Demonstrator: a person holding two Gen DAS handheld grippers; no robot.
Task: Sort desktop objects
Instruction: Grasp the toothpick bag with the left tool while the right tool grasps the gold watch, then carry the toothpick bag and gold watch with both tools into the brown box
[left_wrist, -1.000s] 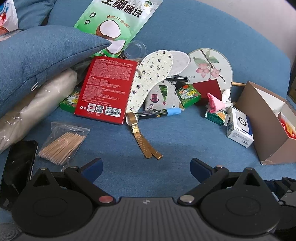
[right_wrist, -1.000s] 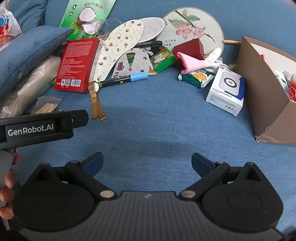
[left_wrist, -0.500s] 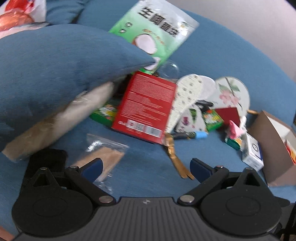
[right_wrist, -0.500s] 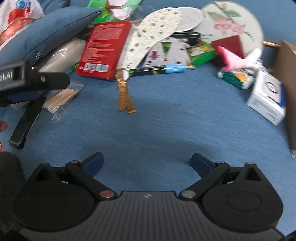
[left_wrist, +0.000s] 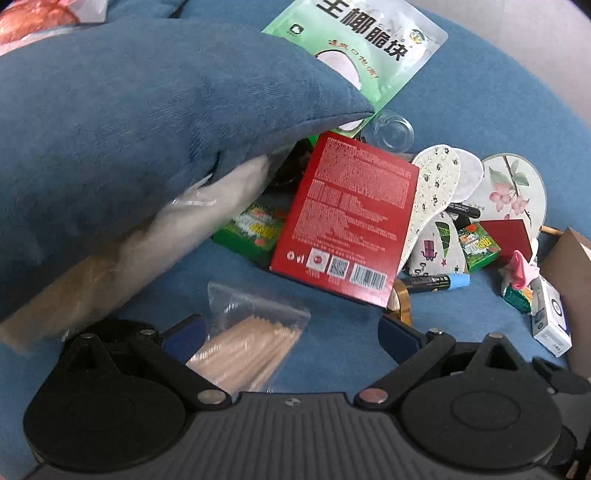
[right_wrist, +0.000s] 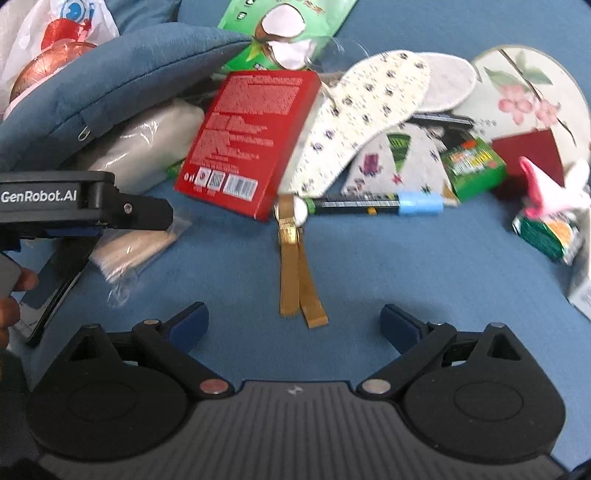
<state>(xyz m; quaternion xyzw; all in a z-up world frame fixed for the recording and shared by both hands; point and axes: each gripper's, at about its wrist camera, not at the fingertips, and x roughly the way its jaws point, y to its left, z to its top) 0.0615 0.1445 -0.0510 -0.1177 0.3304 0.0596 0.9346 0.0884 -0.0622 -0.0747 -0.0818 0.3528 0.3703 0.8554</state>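
Blue upholstery carries everything you are sorting; it looks like a sofa seat. Your left tool has its two fingers spread wide apart, and the clear bag of toothpicks lies between them, not gripped. The toothpicks' long axis runs from near your left finger up and to the right, toward the red box. In the right wrist view the same bag lies just under the left tool's nose, beside a dark phone that runs diagonally.

Your right tool is also spread open and holds nothing. The gold watch lies ahead of it, its face touching the lower corner of the red box and its mesh strap pointing straight back at you, ending between the fingertips. Above it, a black marker with a light blue cap lies crosswise, cap to the right.

The red box leans on the pile under the blue cushion, barcode end toward you. A patterned insole slants from the box up to the right, over a round floral fan. At the far right of the left wrist view, a brown cardboard box stands; its contents are out of sight.
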